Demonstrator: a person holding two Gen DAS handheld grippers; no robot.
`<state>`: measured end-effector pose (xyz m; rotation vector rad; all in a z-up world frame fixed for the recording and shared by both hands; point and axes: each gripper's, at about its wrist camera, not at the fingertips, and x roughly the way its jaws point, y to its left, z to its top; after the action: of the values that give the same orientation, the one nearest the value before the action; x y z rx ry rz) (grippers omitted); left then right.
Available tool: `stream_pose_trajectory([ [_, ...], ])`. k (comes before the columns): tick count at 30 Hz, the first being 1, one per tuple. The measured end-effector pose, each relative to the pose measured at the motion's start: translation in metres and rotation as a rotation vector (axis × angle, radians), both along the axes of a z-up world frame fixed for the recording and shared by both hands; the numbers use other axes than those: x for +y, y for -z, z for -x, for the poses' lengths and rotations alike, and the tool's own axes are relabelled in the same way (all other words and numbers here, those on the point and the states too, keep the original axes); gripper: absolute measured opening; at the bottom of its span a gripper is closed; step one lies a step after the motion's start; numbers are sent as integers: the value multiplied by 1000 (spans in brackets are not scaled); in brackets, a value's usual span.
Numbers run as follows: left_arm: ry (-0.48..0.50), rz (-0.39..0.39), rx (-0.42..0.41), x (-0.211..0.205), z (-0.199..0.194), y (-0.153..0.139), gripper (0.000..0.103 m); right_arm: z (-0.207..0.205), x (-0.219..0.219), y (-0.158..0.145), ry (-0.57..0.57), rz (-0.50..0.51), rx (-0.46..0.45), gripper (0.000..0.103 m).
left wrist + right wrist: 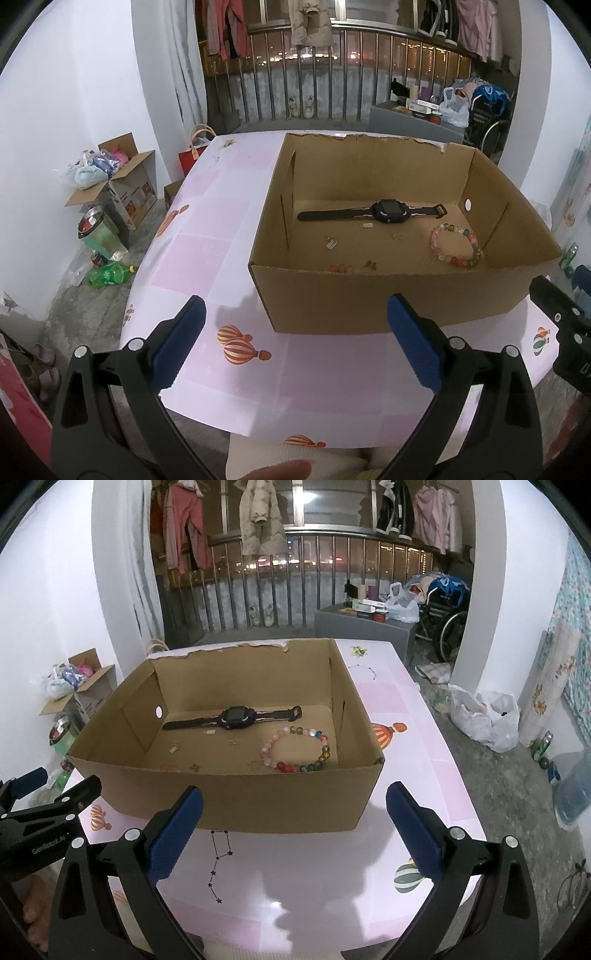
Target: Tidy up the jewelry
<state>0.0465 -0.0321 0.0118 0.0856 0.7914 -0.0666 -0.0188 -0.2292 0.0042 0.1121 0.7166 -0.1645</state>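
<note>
An open cardboard box (pixel 332 306) (pixel 229 797) stands on the pink table (pixel 207 229) (pixel 295 878). Inside lie a dark smartwatch (pixel 388 211) (pixel 238 716), a bracelet of coloured beads (pixel 458 244) (pixel 299 751) and small metal pieces such as earrings (pixel 331 243) (pixel 173 746). My left gripper (pixel 295 314) hovers open before the box's near wall, nothing between its blue pads. My right gripper (pixel 295 797) is likewise open and empty, just short of the box. Each gripper shows at the edge of the other's view.
Around the table the floor holds cardboard boxes with bags (pixel 110 181), bottles (pixel 107 273), a white plastic bag (pixel 484 720) and a wheelchair (pixel 447 620). A railing with hanging clothes (pixel 258 517) runs behind. A person's finger (pixel 277 470) shows at the bottom.
</note>
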Motion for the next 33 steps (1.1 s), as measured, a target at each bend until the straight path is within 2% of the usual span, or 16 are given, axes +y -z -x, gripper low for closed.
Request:
stream_pose_trajectory([
  [12,-16,-21,67,12,-7,-10,95,-7,-4,-2,13,-22,73,97],
  [33,-1,-41,115,16,-13,-19,95,-17,-13,-3,45,-26,172,97],
])
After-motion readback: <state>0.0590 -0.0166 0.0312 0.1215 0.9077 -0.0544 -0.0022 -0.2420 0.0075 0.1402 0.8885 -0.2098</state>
